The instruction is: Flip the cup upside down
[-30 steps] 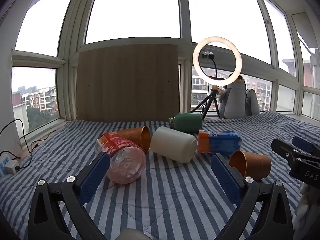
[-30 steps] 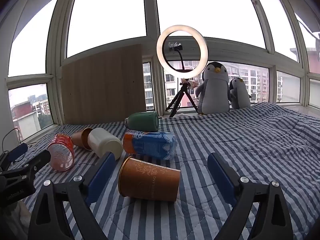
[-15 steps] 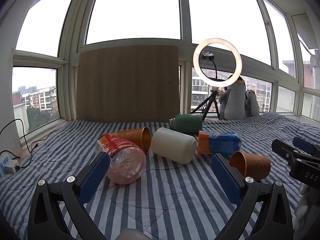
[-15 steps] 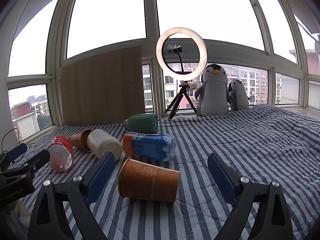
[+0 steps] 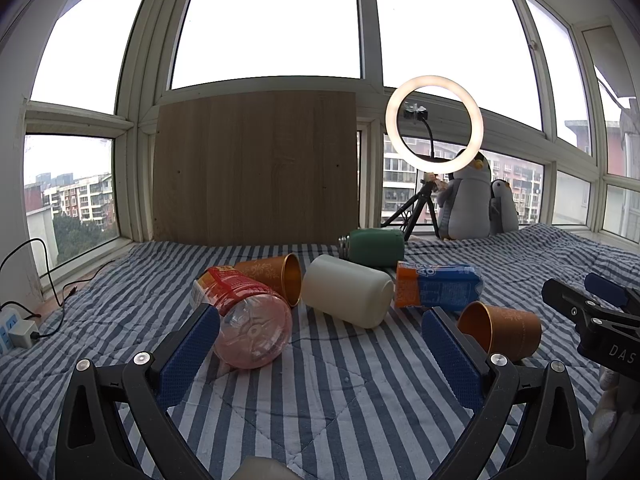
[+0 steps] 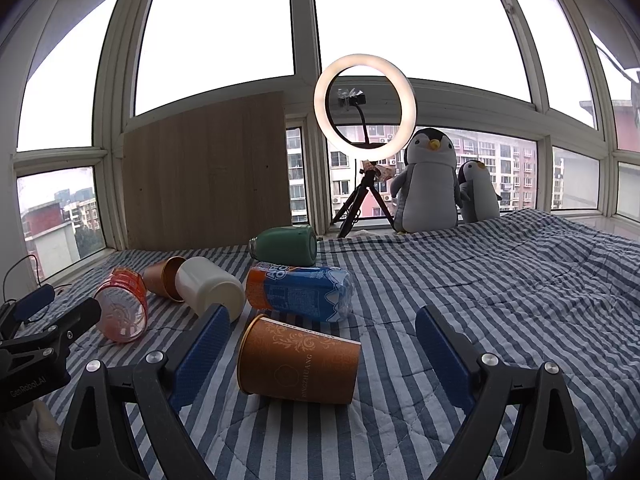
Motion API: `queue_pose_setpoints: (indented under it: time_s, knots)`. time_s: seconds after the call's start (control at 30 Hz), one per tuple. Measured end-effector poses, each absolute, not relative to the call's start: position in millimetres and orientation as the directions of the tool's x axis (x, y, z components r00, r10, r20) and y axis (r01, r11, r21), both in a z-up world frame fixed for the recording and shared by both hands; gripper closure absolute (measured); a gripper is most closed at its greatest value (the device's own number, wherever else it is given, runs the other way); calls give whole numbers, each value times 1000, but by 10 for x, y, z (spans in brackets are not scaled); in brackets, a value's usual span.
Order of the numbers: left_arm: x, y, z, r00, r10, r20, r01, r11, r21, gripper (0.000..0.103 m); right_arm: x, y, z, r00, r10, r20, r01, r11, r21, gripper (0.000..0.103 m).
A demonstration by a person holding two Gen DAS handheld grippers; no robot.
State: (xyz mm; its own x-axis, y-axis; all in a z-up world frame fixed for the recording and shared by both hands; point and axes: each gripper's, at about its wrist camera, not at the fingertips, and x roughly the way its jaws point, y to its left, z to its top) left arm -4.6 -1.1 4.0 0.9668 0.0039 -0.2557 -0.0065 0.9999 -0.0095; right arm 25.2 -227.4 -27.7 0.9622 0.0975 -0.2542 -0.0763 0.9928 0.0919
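Lettering "ZONGZHUANG" runs along brown cup (image 6: 298,358) lying sideways on striped quilt (image 6: 500,292).

A blue-and-white striped quilt (image 6: 480,288) fills the lower frame, carrying an orange-brown cup (image 6: 298,360) with gold scrollwork, a cream tumbler (image 6: 208,286) and a green flask (image 6: 284,246).

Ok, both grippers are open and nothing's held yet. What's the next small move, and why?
Probably ease the right gripper forward and down so its open jaws straddle the near orange paper cup. That cup lies on its side on the striped quilt, directly ahead between the fingers, rim pointing left. The left gripper faces the bottle instead.
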Motion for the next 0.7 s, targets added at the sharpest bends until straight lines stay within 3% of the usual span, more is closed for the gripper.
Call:
queue_pose_setpoints:
  time_s: [0.7]
  knots:
    - [-46,-13,36,967,4,-255,-7,1000,-9,1,255,-2271,-272,962,96,-255,-76,993,88,11]
